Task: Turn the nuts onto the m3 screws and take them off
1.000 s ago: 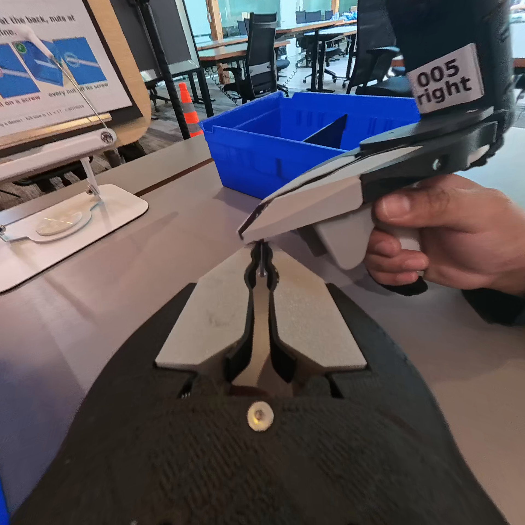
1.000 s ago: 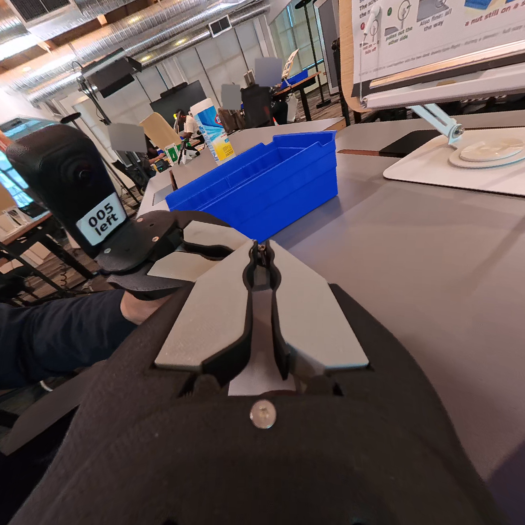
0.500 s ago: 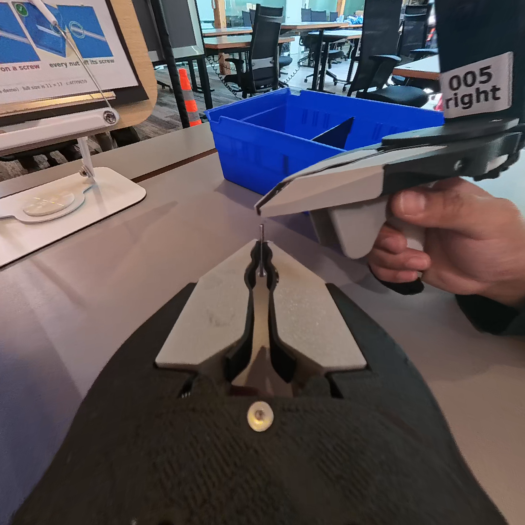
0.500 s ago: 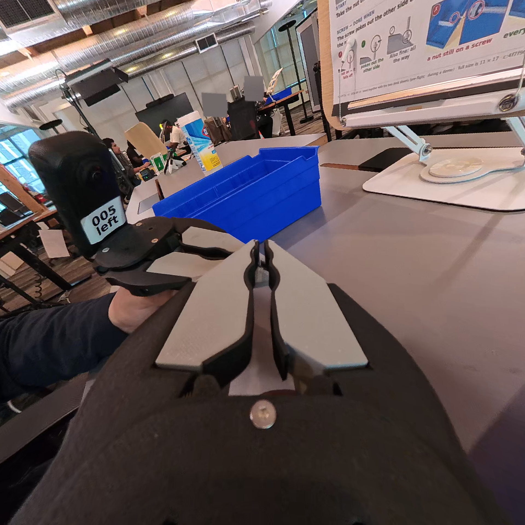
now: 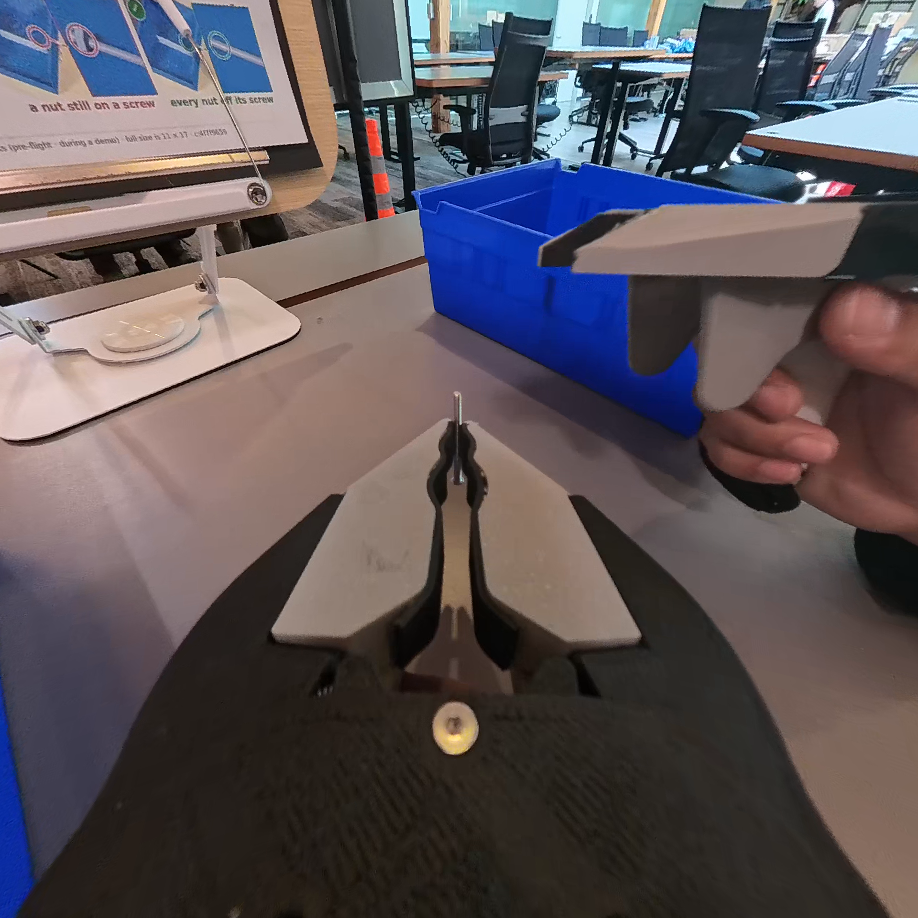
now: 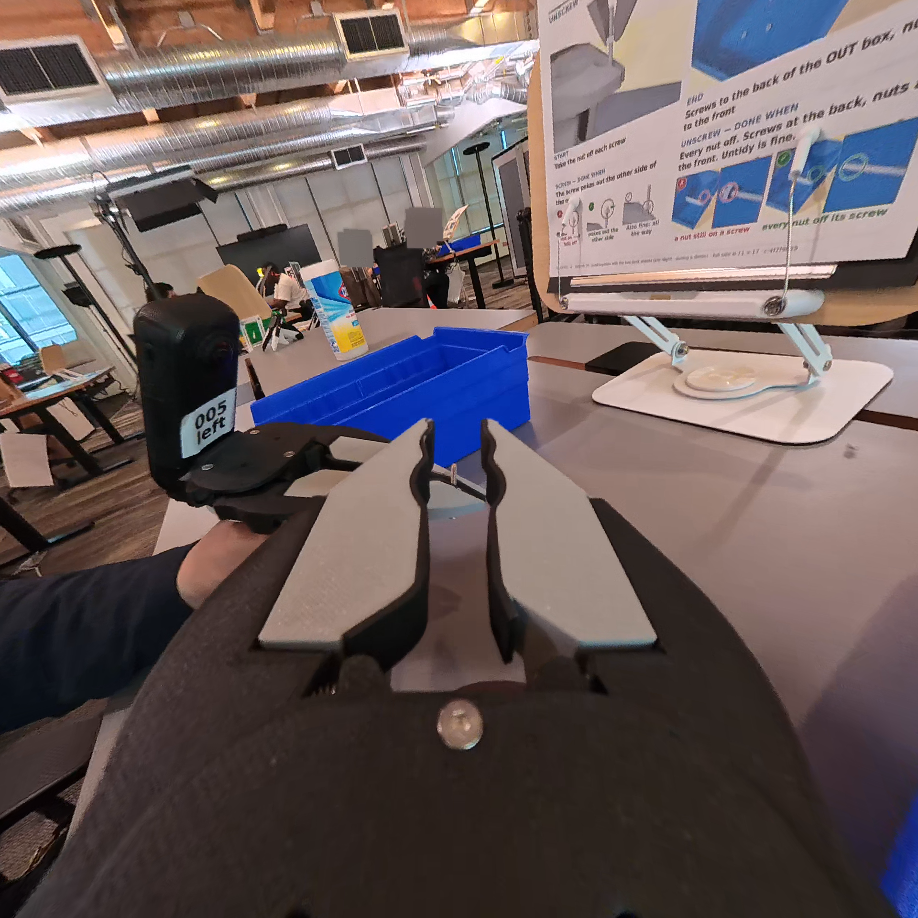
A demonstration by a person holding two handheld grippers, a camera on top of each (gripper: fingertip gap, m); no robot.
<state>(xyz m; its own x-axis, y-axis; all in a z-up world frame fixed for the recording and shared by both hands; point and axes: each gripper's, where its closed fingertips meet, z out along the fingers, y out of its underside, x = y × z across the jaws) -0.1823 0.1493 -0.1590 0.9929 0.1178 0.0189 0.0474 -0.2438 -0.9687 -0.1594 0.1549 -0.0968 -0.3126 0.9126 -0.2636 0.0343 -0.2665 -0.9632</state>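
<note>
In the left wrist view my left gripper (image 5: 458,428) is shut on a thin metal screw (image 5: 457,412). The screw stands upright out of the fingertips, with no nut visible on it. My right gripper (image 5: 566,251), held by a hand, hovers above and to the right of the screw, apart from it. In the right wrist view my right gripper (image 6: 456,432) is open and nothing shows between its fingers. Beyond its tips are the screw (image 6: 454,473) and the left gripper (image 6: 298,472), a little lower and to the left.
A blue divided bin (image 5: 516,278) stands on the grey table (image 5: 248,472) just behind the grippers; it also shows in the right wrist view (image 6: 397,392). A white stand (image 5: 149,343) holds an instruction sheet at the left. A wipes canister (image 6: 338,318) stands behind the bin. My hands' fingertips stand some 7 centimeters from each other.
My right gripper was shut at the screw's tip; it has lifted up and away to the right and opened. My left gripper still holds the screw.
</note>
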